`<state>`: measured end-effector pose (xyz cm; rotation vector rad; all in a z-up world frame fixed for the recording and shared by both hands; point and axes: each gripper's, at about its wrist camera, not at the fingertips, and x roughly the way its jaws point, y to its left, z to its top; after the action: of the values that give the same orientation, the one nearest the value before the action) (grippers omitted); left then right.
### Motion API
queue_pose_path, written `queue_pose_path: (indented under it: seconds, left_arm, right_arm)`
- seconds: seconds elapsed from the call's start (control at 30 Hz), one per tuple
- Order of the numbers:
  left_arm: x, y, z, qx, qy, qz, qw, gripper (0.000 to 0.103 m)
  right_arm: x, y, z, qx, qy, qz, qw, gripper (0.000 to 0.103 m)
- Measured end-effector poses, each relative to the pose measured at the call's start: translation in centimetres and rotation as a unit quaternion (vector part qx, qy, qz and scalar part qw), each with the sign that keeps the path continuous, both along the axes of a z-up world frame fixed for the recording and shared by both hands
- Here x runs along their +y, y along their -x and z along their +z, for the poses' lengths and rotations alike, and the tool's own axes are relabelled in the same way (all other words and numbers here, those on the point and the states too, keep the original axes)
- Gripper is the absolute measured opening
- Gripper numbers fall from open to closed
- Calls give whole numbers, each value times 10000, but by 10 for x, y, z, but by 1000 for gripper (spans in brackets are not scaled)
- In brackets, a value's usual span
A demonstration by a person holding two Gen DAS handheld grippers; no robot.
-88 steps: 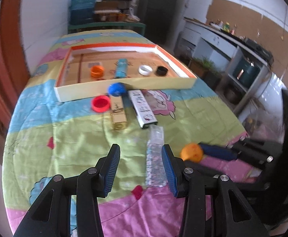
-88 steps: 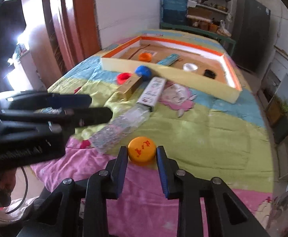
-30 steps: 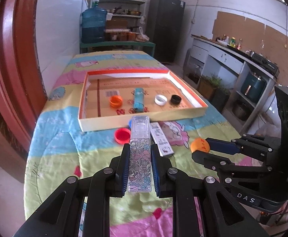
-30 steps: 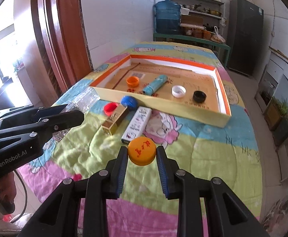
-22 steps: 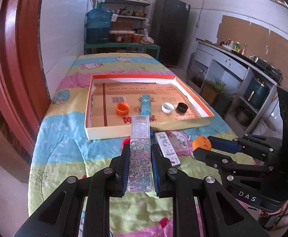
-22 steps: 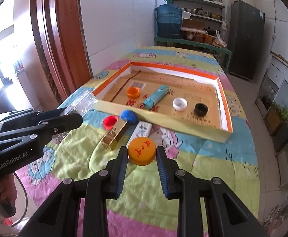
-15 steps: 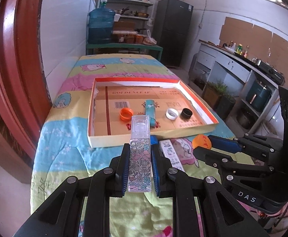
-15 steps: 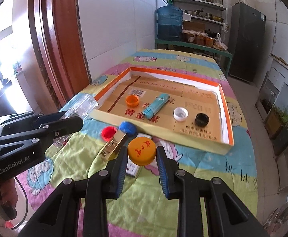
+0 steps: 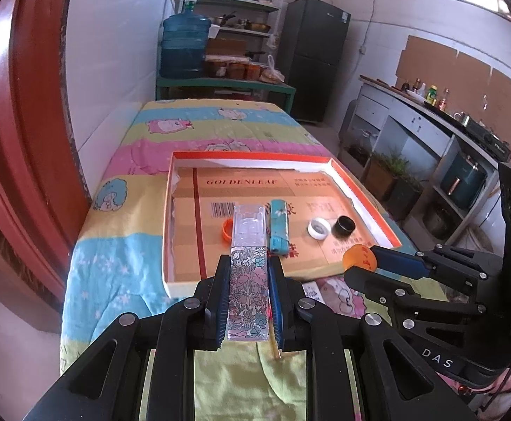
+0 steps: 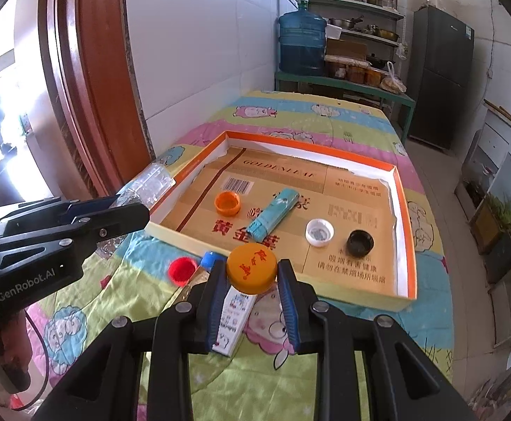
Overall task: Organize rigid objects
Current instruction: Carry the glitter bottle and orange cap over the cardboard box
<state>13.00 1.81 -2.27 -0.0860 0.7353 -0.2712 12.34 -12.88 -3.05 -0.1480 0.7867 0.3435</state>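
Observation:
My left gripper (image 9: pixel 248 280) is shut on a clear floral-patterned box (image 9: pixel 249 270), held above the near edge of the orange-rimmed cardboard tray (image 9: pixel 255 156). My right gripper (image 10: pixel 251 280) is shut on an orange cap (image 10: pixel 251 268), held above the bedspread just short of the tray (image 10: pixel 404 231). In the tray lie an orange cap (image 10: pixel 227 203), a teal lighter (image 10: pixel 273 215), a white cap (image 10: pixel 319 232) and a black cap (image 10: pixel 360 243). The left gripper and its box (image 10: pixel 143 186) show at the left of the right wrist view.
On the bedspread before the tray lie a red cap (image 10: pixel 182 270), a blue cap (image 10: pixel 209 259) and a white carton (image 10: pixel 234 315), partly hidden by my right gripper. A red door frame (image 10: pixel 94 70) stands left; shelves and a water jug (image 10: pixel 301 44) stand beyond the table.
Both grippers have moved forward toward the tray with their objects still held. The tray now fills more of both views.

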Motion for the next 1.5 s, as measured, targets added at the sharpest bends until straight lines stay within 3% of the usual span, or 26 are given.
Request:
queue_pose_path:
  seconds: [1.07,1.5]
  left_arm:
    - [-13,-105,-6,196,-282,-14,9994,20]
    - [-19,-152,-22,516,-413,6,9978,20]
  right_arm:
    - [-38,-99,8,-148,85,-417,9990,30]
    - [-45,-144,-6,100,42,-474,9988,30]
